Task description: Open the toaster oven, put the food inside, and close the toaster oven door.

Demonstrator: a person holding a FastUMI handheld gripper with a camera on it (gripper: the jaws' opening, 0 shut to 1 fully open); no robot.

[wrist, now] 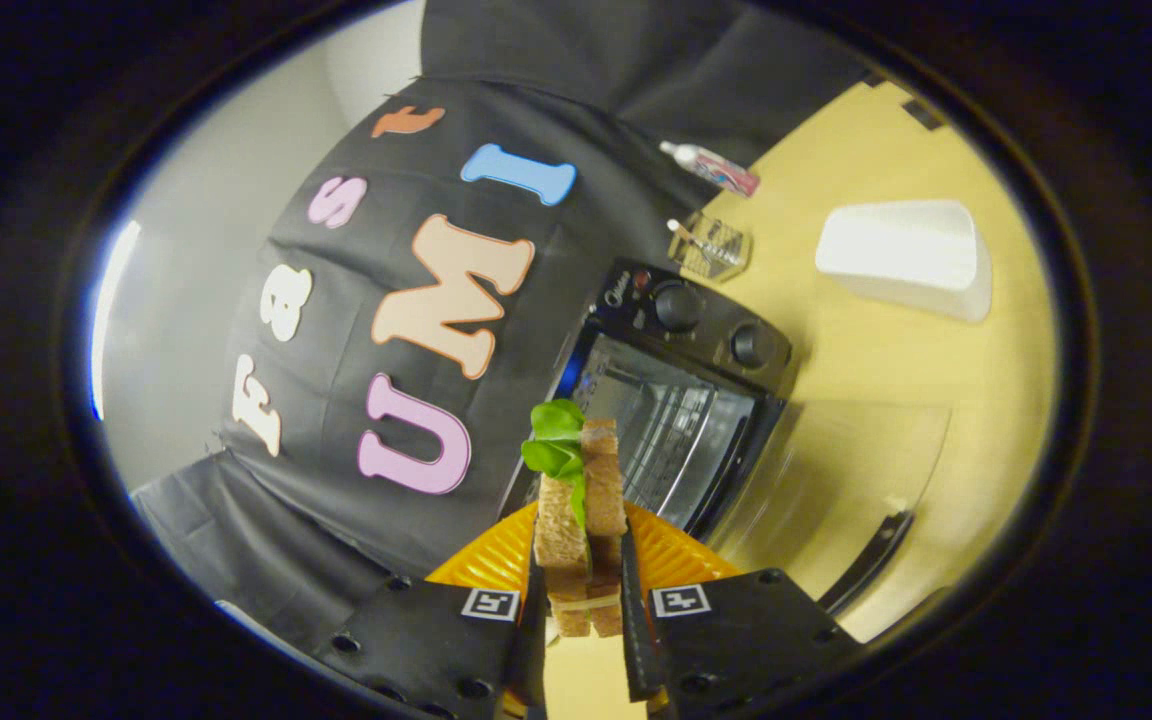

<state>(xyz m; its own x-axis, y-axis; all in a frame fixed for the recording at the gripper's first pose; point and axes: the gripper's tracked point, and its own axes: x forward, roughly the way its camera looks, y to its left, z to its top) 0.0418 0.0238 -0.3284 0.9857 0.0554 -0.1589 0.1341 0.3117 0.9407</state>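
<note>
sandwich (581, 520): brown bread, green lettuce
plate (681, 560): orange, ribbed
toaster oven (681, 390): black
table (876, 370): pale yellow
box (906, 258): white

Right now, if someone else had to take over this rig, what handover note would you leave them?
Gripper: shut on the sandwich, both fingers pressing its sides; it hangs above the orange plate.
Toaster oven: just beyond the sandwich, already open, with its glass door folded down flat onto the yellow table. The rack inside looks bare.
Done: door opened, sandwich picked up.
Left: carry the sandwich into the oven, set it on the rack, let go, then swing the door up until it closes.
Also on the table beyond the oven: a white container, a small clear holder and a tube.
</note>
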